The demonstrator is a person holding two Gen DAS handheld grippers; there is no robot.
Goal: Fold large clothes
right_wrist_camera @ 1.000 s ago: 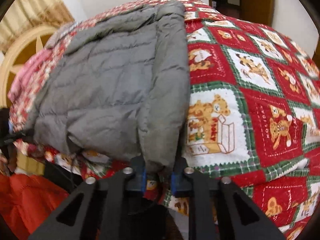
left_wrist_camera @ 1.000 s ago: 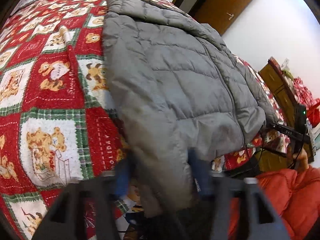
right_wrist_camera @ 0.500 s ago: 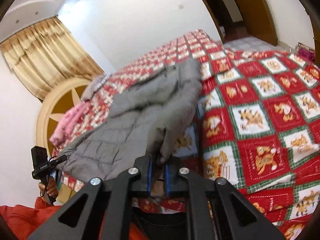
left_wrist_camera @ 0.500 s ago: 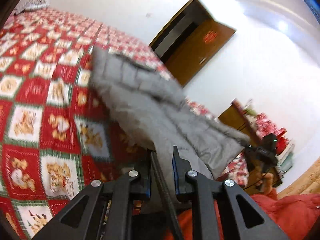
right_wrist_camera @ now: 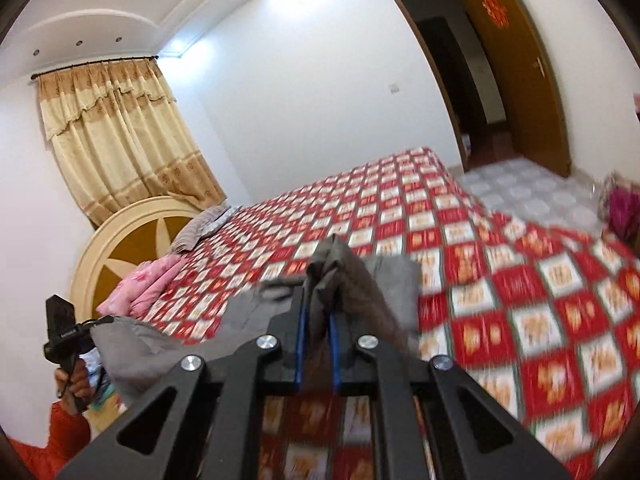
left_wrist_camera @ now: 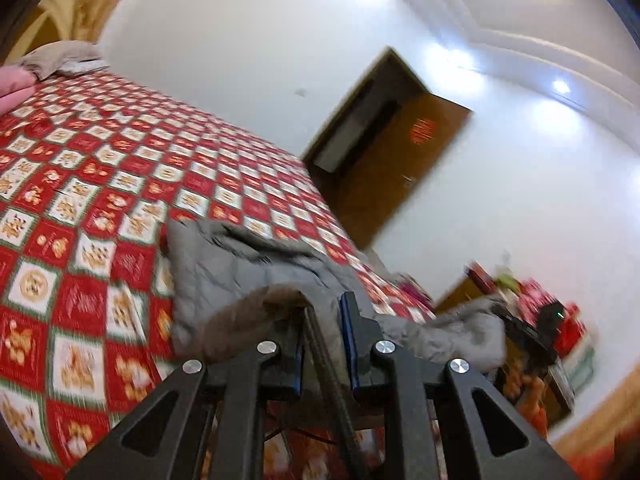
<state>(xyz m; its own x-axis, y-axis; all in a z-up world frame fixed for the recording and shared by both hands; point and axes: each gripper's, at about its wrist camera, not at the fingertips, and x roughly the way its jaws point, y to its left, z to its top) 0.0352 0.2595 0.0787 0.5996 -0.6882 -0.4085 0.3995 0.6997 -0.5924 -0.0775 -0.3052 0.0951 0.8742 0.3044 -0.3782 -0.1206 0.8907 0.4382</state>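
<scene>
In my left wrist view, the bed (left_wrist_camera: 100, 184) fills the left side under its red checked quilt, with a pink pillow (left_wrist_camera: 10, 92) and a grey cloth (left_wrist_camera: 60, 58) at its far left corner. The grey jacket (left_wrist_camera: 224, 272) lies near the bed's near edge, its hem lifted off the quilt. My left tongs (left_wrist_camera: 322, 344) are narrow, pinching the jacket's hem beside its dark zip; they have just been closing, and the cloth is between the pads. To the right the jacket stretches across to my other hand, sagging past the bed's right edge. Beyond it stands an open brown door (left_wrist_camera: 400, 168), and at far right a cluttered cabinet (left_wrist_camera: 512, 300), too blurred to read.

In my right wrist view, at far left a hand (right_wrist_camera: 74, 380) in an orange sleeve holds the black handle of my other tongs, just beside the jacket's corner. A round headboard (right_wrist_camera: 120, 252) and a beige curtain (right_wrist_camera: 116, 132) stand behind it. The jacket (right_wrist_camera: 132, 344) hangs from there to my right tongs (right_wrist_camera: 318, 340), which are clamped tight on a bunched fold of it, raised above the bed's near edge. Right of the tongs, the quilt (right_wrist_camera: 540, 320) runs to the bed's right edge, blurred. The door (right_wrist_camera: 512, 64) stands open at the upper right.
</scene>
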